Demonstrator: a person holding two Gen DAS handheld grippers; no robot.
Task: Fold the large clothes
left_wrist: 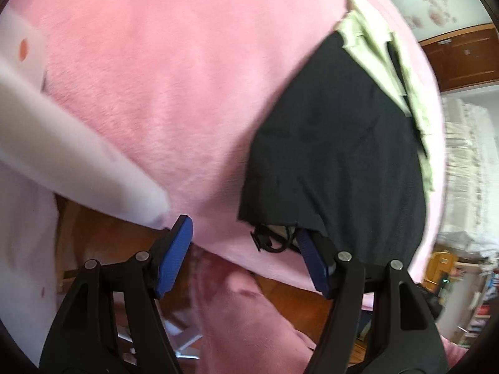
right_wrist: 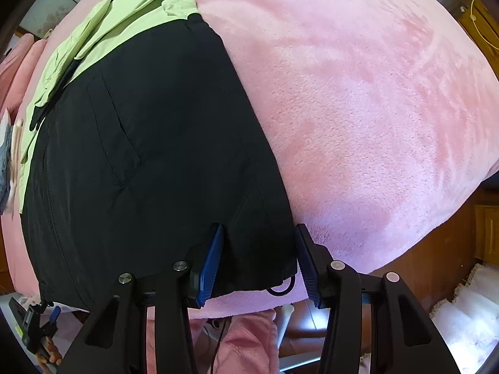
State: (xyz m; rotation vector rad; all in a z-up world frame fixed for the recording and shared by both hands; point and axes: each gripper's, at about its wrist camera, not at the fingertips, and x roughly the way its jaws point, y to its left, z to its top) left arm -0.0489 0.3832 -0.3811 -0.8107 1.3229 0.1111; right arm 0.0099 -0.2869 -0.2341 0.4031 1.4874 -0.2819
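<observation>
Surface: bed under a pink blanket (right_wrist: 358,93), plush, filling most of both views.
Garment: black jacket (right_wrist: 149,155) with pale green lining (right_wrist: 118,18) lies flat on the blanket, hem at the near edge of the bed, collar end far; zipper runs along its left side, a slanted pocket at centre.
Right gripper (right_wrist: 259,261): points down at the jacket's near right hem corner; both pads straddle the corner fabric, a gap showing beside the right pad; whether it is clenched on the cloth I cannot tell.
Left gripper (left_wrist: 246,258): released, jaws wide; right finger (left_wrist: 315,265) tucked under the jacket's near hem, left finger (left_wrist: 174,255) over bare blanket edge.
Drawcord: black loop (right_wrist: 282,290) hangs from the hem by the right gripper.
White item: blurred white fabric (left_wrist: 62,143) with orange dots, left in the left view.
Floor: wood boards (right_wrist: 430,258) below the bed edge.
</observation>
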